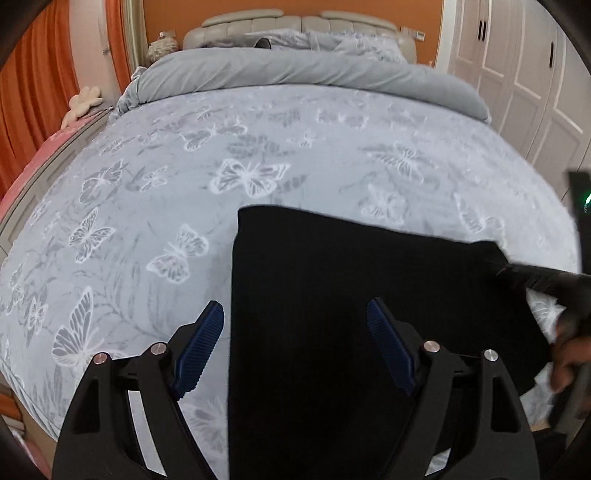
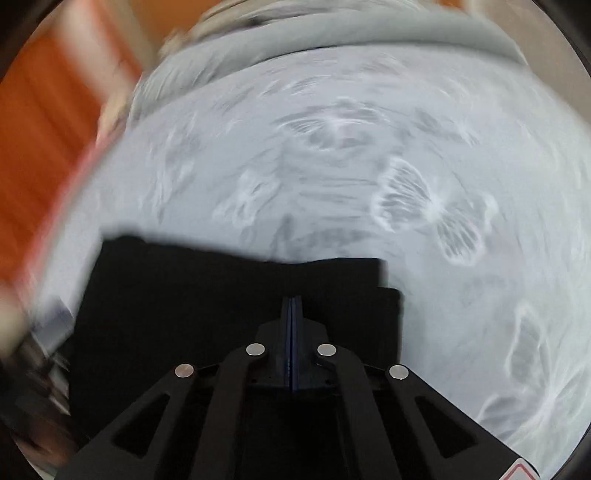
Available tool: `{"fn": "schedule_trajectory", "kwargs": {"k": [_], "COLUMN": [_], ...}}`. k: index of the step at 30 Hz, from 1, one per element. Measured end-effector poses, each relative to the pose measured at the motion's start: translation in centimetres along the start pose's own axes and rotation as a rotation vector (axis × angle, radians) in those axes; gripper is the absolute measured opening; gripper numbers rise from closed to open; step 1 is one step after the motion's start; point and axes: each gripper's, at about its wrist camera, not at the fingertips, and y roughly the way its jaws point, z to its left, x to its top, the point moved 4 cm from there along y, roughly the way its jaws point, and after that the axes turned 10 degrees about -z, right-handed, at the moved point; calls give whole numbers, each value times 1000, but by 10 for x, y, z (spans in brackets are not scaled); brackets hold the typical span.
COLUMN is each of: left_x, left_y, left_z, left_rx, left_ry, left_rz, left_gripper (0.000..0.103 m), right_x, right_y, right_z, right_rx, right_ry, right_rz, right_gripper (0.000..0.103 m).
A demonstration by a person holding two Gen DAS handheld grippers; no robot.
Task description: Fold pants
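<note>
Closest to you, your left gripper point(image 1: 295, 341) hangs with its jaws spread wide, holding nothing. One blue ribbed pad point(image 1: 199, 350) sits over the bedspread just left of the pants' long edge, while the other pad point(image 1: 391, 347) sits over the black cloth itself. You cannot tell from this view whether either pad touches the fabric.

Your right gripper point(image 2: 292, 306) has its two blue pads pressed flat together over the pants point(image 2: 192, 295). That view is smeared by motion, so you cannot tell whether any cloth is pinched between them. In the left wrist view the same gripper shows as a dark blurred shape point(image 1: 546, 280) at the pants' right edge, with your hand point(image 1: 570, 354) just below it.

The pants point(image 1: 332, 295) are black and lie flat on the near part of the bed, as a long folded panel running toward you, with a straight far edge and a squared far-left corner. In the right wrist view the right end shows two stepped layers.

Beyond them stretches the pale grey bedspread point(image 1: 258, 147) printed with white butterflies. Farther on, a grey duvet point(image 1: 295, 70) is rolled back across the bed, with pillows and a padded headboard point(image 1: 295, 20) behind it. Orange curtains point(image 1: 33, 92) hang at the far left, and white wardrobe doors point(image 1: 517, 66) stand at the far right.
</note>
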Motion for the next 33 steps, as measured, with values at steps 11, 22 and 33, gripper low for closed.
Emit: {"fn": "schedule_trajectory", "kwargs": {"k": [11, 22, 33], "left_x": [-11, -17, -30], "left_y": [1, 4, -26], "left_z": [7, 4, 22], "left_rx": [34, 68, -3], "left_ry": [27, 73, 78], "left_rz": [8, 5, -29], "left_gripper": [78, 79, 86], "right_x": [-29, -75, -85], "right_y": [-51, -73, -96], "right_z": [20, 38, -6], "right_rx": [30, 65, 157], "right_ry": [-173, -338, -154], "right_rz": [-59, 13, 17], "right_gripper": [1, 4, 14]}}
